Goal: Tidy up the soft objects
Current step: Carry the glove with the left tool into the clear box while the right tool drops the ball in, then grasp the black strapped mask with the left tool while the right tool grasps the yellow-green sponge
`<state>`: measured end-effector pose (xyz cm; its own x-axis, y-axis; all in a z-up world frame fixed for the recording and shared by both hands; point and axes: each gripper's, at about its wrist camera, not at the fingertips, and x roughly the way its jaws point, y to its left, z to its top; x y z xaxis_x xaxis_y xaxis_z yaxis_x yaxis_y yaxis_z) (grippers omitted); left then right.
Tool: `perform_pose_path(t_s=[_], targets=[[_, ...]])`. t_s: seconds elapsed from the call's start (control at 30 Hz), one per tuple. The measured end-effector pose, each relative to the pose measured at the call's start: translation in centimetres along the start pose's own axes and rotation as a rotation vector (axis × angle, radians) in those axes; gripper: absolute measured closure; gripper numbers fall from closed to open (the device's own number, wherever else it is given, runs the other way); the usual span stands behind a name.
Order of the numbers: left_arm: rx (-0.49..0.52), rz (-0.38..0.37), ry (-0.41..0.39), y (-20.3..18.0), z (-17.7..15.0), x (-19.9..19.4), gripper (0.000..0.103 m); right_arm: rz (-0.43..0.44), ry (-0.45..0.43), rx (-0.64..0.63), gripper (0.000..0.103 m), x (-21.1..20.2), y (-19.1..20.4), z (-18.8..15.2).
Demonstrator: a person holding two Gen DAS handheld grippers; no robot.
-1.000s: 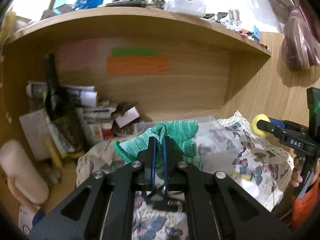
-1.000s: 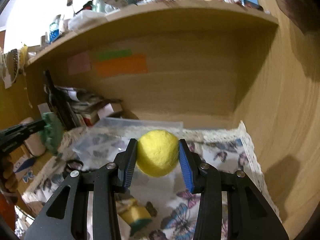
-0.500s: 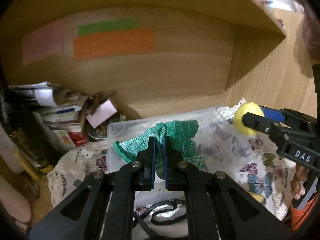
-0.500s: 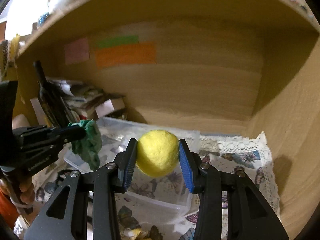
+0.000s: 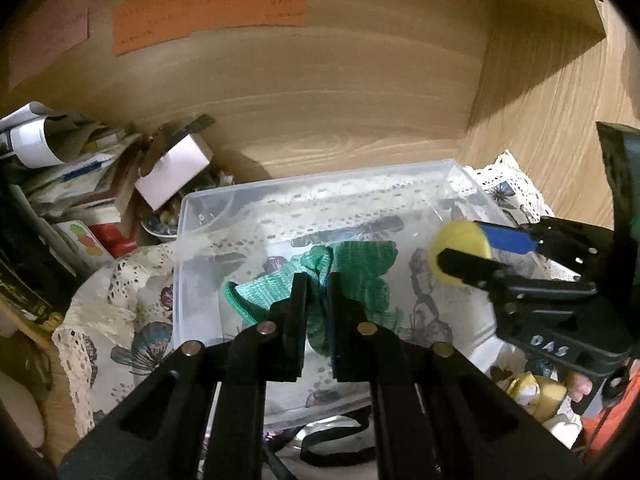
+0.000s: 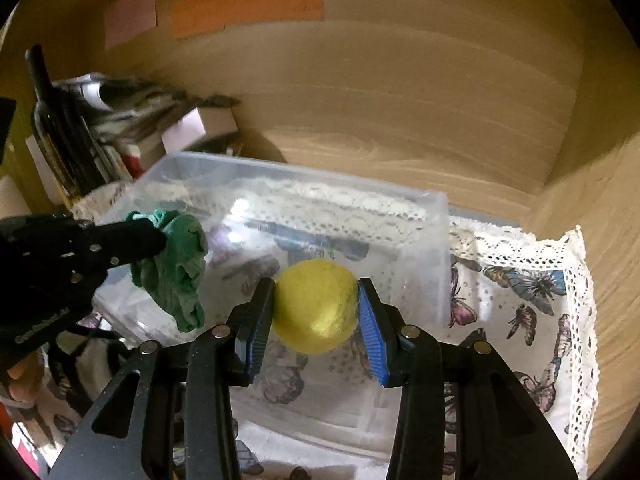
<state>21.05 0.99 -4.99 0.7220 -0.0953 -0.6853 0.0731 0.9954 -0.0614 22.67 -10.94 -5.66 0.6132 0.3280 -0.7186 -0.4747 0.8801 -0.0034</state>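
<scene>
Right wrist grip: right gripper [image 6: 316, 312] clamps the yellow ball [image 6: 315, 306], held over the clear bin [image 6: 436, 216].
Left wrist grip: left gripper [image 5: 318, 300] is pinched on the green cloth [image 5: 360, 268], which dangles above the same bin [image 5: 182, 248].
Release: best lower both inside the rim, then part the fingers so neither item bounces out.
Edges: bin walls ring both loads; clutter [image 5: 80, 184] crowds the left side.
Room: grippers sit near each other; open space lies above, under the shelf.

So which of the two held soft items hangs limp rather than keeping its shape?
The green cloth in the left gripper: it droops in folds, while the yellow ball in the right gripper stays round.
</scene>
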Motion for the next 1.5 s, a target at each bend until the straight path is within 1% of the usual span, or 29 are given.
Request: perform_pose_path(t_s=[0.07,0.13,0.17,0.2,0.23,0.27,0.33,0.4,0.47,0.5,0.53,0.6,0.67,0.7,0.83,1.0,1.23,1.33,1.5], targets=[[0.001,0.000,0.007,0.0,-0.1,0.1,0.091,-0.011,0.004,-0.007,0.062,0.1,0.1,-0.1],[-0.006,0.002,0.007,0.2,0.0,-0.1,0.085,-0.015,0.005,-0.010,0.060,-0.1,0.2,-0.1],[-0.010,0.004,0.005,0.3,0.0,-0.2,0.076,-0.015,0.004,-0.010,0.057,-0.1,0.2,0.0],[-0.014,0.009,0.000,0.5,0.0,-0.5,0.066,-0.016,-0.001,-0.011,0.051,-0.4,0.2,0.1],[-0.020,0.014,-0.008,0.6,0.0,-0.8,0.061,-0.016,-0.010,-0.011,0.048,-0.7,0.1,0.1],[-0.022,0.012,-0.016,0.7,0.1,-1.1,0.056,-0.020,-0.030,-0.007,0.044,-1.3,0.1,0.2],[-0.015,0.011,-0.048,0.7,0.0,-2.5,0.055,-0.024,-0.058,-0.002,0.043,-2.3,0.0,0.2],[-0.006,0.020,-0.076,0.6,0.0,-3.6,0.049,-0.021,-0.092,0.003,0.043,-3.7,-0.1,0.3],[-0.009,0.023,-0.117,0.6,-0.1,-5.3,0.035,-0.020,-0.127,0.008,0.041,-5.2,-0.1,0.3],[-0.011,0.024,-0.129,0.7,-0.1,-5.8,0.030,-0.021,-0.151,0.007,0.038,-6.1,-0.1,0.2],[-0.014,0.026,-0.147,0.8,-0.2,-6.6,0.028,-0.024,-0.170,0.006,0.036,-6.8,0.1,0.2],[-0.019,0.034,-0.173,1.0,-0.5,-7.9,0.015,-0.031,-0.216,0.000,0.031,-8.4,0.3,-0.1],[-0.033,0.050,-0.202,1.3,-1.0,-9.3,0.007,-0.027,-0.246,-0.002,0.030,-9.7,0.6,-0.4],[-0.040,0.058,-0.208,1.5,-1.2,-9.6,0.005,-0.023,-0.258,0.001,0.030,-10.2,0.7,-0.7],[-0.033,0.098,-0.230,1.8,-2.8,-11.0,0.003,-0.038,-0.286,-0.011,0.030,-11.5,0.8,-2.2],[-0.008,0.123,-0.200,1.9,-5.4,-11.0,0.003,-0.065,-0.257,-0.011,0.030,-11.1,0.2,-4.3],[-0.042,0.110,-0.100,2.7,-9.0,-9.1,0.003,-0.065,-0.168,0.031,0.030,-9.1,-0.9,-7.4],[-0.042,0.128,-0.075,2.5,-10.3,-8.2,0.003,-0.054,-0.139,0.039,0.030,-8.6,-0.9,-8.6],[-0.050,0.088,-0.021,2.1,-11.1,-6.8,0.003,-0.031,-0.097,0.033,0.030,-8.0,-0.4,-10.1]])
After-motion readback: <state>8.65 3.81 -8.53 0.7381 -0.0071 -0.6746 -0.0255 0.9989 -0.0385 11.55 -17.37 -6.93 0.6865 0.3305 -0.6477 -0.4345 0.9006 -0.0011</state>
